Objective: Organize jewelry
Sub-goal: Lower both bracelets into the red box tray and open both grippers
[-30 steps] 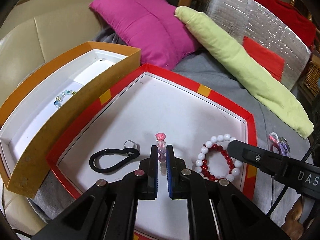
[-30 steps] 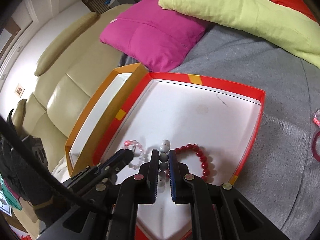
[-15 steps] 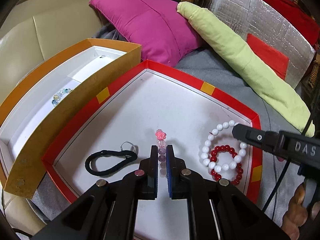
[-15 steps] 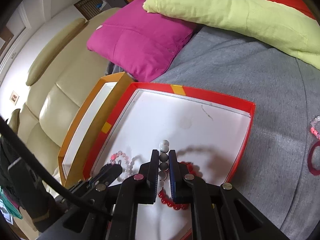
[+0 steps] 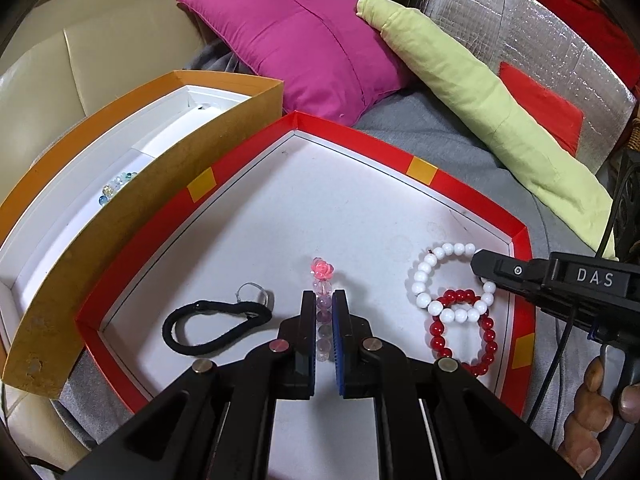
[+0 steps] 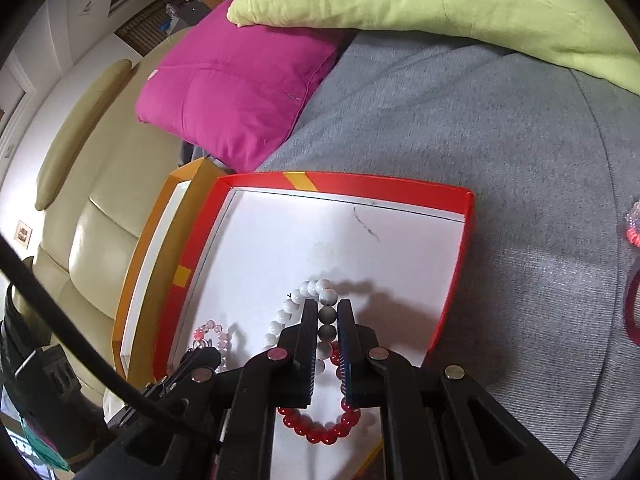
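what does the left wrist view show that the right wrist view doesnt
Only the left wrist view shows the black hair tie, the pale beads in the orange box and the silver quilted sheet.

Only the right wrist view shows pink rings lying on the grey cloth, outside the tray.

Both show the red tray, the white bracelet overlapping the red bracelet, the pink flower bracelet, and the magenta cushion.

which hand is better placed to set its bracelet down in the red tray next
Right. Its fingers hold the white bracelet low, already lying over the red bracelet in the red tray.
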### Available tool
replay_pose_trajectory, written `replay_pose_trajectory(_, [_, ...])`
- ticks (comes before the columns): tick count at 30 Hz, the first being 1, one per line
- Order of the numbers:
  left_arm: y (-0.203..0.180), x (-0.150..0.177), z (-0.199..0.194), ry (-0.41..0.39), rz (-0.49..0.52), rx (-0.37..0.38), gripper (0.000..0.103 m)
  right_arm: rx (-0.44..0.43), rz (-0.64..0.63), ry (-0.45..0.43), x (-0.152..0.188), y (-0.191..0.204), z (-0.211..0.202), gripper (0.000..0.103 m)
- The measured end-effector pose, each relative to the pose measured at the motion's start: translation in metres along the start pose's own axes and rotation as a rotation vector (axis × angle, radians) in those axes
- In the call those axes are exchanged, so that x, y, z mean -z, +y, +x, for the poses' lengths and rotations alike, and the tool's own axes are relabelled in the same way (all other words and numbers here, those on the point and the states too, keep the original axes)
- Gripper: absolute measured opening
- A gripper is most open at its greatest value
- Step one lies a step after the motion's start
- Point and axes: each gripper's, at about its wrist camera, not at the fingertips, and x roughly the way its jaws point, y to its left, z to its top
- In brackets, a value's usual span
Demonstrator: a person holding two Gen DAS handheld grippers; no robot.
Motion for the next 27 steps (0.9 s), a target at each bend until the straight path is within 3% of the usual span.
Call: replay_pose_trajectory(27, [0.000, -0.004, -0.019, -0.027, 0.007, -0.022, 0.008, 0.036, -0.008, 0.014, 0.001, 0.005, -0.005, 0.014])
